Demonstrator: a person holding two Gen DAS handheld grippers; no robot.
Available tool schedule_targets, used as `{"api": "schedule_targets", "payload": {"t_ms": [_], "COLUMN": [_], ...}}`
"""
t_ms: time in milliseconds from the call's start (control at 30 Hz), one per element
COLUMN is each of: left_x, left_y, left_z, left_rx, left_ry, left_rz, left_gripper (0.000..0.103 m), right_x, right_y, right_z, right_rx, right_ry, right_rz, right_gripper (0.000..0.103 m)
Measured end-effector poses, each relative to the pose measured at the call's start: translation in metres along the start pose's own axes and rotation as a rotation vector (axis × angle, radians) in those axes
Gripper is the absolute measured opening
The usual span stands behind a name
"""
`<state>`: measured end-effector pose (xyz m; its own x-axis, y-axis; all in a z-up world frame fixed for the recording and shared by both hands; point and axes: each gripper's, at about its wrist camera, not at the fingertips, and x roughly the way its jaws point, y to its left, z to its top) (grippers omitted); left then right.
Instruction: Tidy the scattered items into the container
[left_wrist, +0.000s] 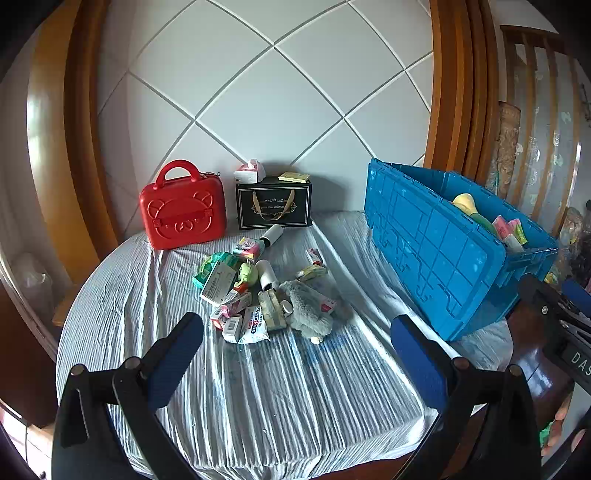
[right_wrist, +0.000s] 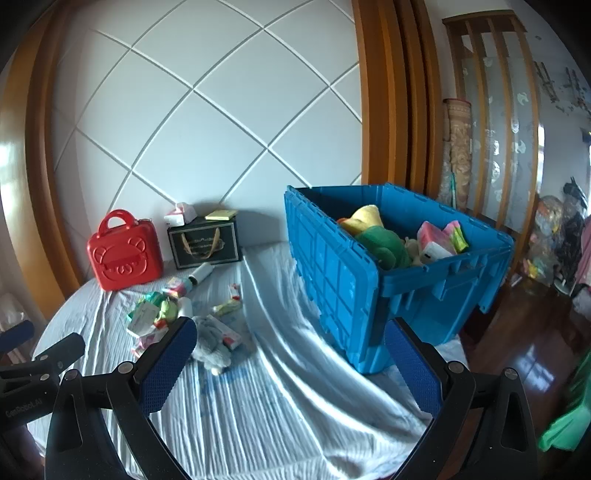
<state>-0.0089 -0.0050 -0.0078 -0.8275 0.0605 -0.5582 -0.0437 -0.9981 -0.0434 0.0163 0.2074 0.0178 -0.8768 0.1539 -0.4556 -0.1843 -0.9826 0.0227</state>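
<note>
Clutter (left_wrist: 258, 291) is heaped on the striped sheet (left_wrist: 295, 387) in the middle of the bed: small cardboard boxes, a foil sachet, two white rolls, a green toy and a grey plush toy (left_wrist: 308, 310). All of it is judged light. The boxes are likely stiff but easily crushed, and are best taken across their narrow sides. The grey plush toy is soft and can be pinched anywhere on its body, while the rolls may slip and roll away. The blue crate (left_wrist: 436, 254), already partly filled with toys and packets, is set to the right of the heap, well apart from it. The left tongs (left_wrist: 295, 354) are spread wide with nothing between the jaws, the heap lying just ahead of them. The right tongs (right_wrist: 291, 362) are likewise released and empty, with the heap ahead to their left and the crate ahead to their right.
</note>
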Motion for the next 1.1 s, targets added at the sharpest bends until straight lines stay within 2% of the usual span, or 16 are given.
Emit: {"api": "schedule_targets", "payload": {"t_ms": [633,833,1000,1100], "left_x": [0.008,0.022,0.050,0.075], "left_y": [-0.013,-0.008,0.016,0.039], "left_z": [-0.003,-0.020,-0.031,-0.036], "left_rx": [-0.041,-0.083,-0.108,-0.122], "left_ry": [-0.009,0.005,0.067,0.098], "left_rz": [0.023,0.078,0.160,0.181], "left_gripper": [0.103,0.103,0.103,0.103], "right_x": [0.022,0.047,0.078,0.100], "right_y": [-0.016,-0.018,-0.002,0.016], "right_z": [-0.002,-0.014,-0.023,-0.028], "right_rx": [-0.009,-0.017,-0.027,-0.042], "right_ry": [0.032,0.070,0.127,0.144], "right_rz": [0.039,0.085,0.147,0.189], "right_gripper": [0.103,0.103,0.103,0.103]}}
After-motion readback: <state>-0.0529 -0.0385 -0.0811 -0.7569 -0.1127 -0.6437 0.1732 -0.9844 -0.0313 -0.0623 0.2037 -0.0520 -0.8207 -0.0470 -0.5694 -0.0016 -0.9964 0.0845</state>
